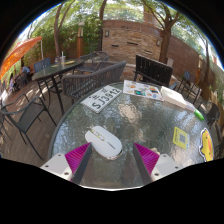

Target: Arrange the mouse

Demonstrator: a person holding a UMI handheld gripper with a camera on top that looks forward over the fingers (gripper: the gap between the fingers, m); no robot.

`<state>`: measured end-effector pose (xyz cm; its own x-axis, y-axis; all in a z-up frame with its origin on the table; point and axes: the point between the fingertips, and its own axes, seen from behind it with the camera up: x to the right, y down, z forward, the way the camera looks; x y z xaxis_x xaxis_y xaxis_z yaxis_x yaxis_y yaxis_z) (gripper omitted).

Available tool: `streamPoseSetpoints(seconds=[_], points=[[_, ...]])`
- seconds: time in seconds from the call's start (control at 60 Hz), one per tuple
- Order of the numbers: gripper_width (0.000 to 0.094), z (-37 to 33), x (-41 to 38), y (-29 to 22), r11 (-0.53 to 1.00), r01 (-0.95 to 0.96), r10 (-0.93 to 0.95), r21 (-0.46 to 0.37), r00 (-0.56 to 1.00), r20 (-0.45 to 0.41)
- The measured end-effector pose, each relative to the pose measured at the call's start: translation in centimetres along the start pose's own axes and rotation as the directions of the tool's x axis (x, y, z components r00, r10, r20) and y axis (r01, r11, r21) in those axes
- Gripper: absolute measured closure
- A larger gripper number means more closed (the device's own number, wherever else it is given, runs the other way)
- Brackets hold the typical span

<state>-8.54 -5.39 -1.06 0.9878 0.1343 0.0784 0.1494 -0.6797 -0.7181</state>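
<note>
A white computer mouse [104,140] lies on the round glass table [70,125], just ahead of and between my fingers. My gripper [112,157] is open, its two magenta pads [78,155] spread wide on either side of the mouse's near end, with a gap at each side. The mouse rests on the table, its length running diagonally away to the left.
On the table are a white sign with dark letters [101,97], papers [140,89], a yellow-green card [181,137] and a yellow thing [206,143]. A dark monitor [153,69] stands at the far edge. Metal chairs [25,112] surround the table on a patio.
</note>
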Motion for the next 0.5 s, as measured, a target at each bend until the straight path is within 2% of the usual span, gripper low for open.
streamPoseSetpoints(seconds=[0.217,0.267,0.333,0.4,0.45,0.5], points=[[0.0099,3.3,0.6,-2.4,1.0,-0.006,0.006,-0.008,1.0,-0.012],[0.0157,3.7,0.2,-2.6,1.0,-0.023,0.023,-0.012,1.0,0.007],[0.029,3.8,-0.6,-2.4,0.998,-0.052,0.052,-0.02,0.998,0.039],[0.0327,3.7,-0.7,-2.4,0.998,-0.062,0.063,-0.016,0.998,0.032],[0.0457,3.7,-1.2,-2.4,0.999,-0.052,0.053,-0.015,0.997,0.048],[0.0483,3.6,-1.2,-2.4,0.998,-0.057,0.058,-0.022,0.998,0.032]])
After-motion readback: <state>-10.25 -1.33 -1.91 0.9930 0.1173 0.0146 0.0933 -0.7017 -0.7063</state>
